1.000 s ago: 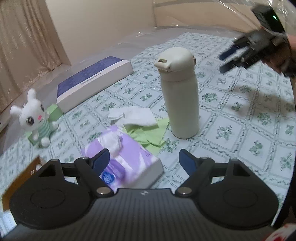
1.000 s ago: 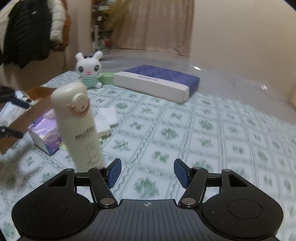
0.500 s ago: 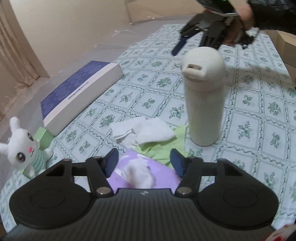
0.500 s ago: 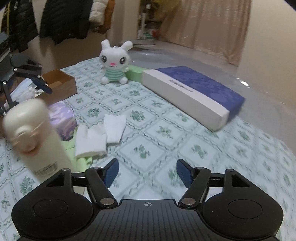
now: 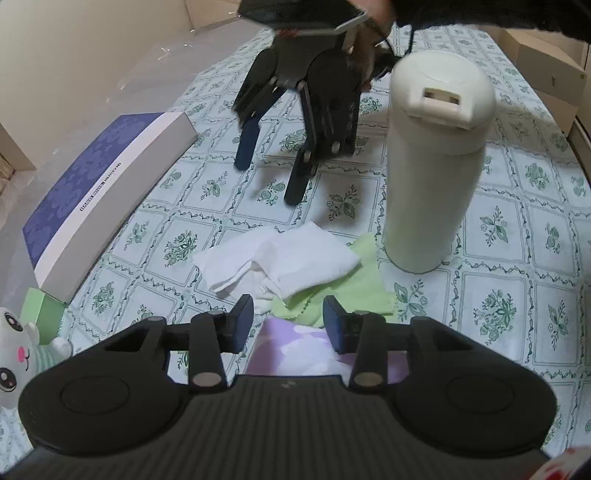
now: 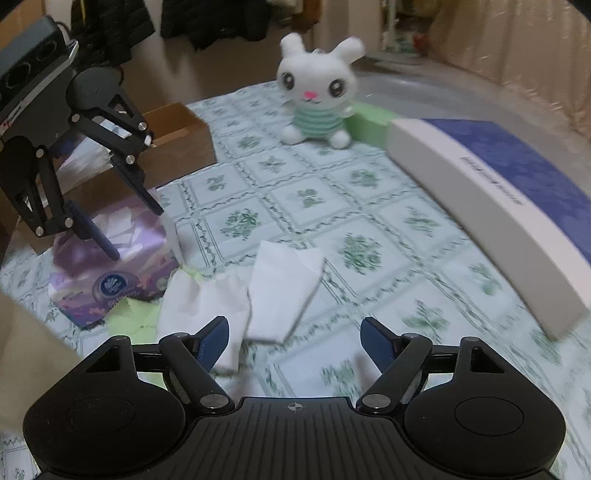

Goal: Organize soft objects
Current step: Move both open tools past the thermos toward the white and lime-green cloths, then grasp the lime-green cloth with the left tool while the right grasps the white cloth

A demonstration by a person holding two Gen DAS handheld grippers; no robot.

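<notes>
Both moved in: right gripper (image 6: 293, 338) wide open, empty, over crumpled white cloths (image 6: 258, 291) at 12 o'clock; left gripper (image 5: 288, 319) half-open, empty; nothing sorted yet.

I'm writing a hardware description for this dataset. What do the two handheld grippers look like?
Both match: the left gripper and right gripper have matte black ribbed bodies, two round discs, black linkage arms with silver pivot pins, and dark blue finger pads. The person holding the right one wears a dark sleeve.
</notes>
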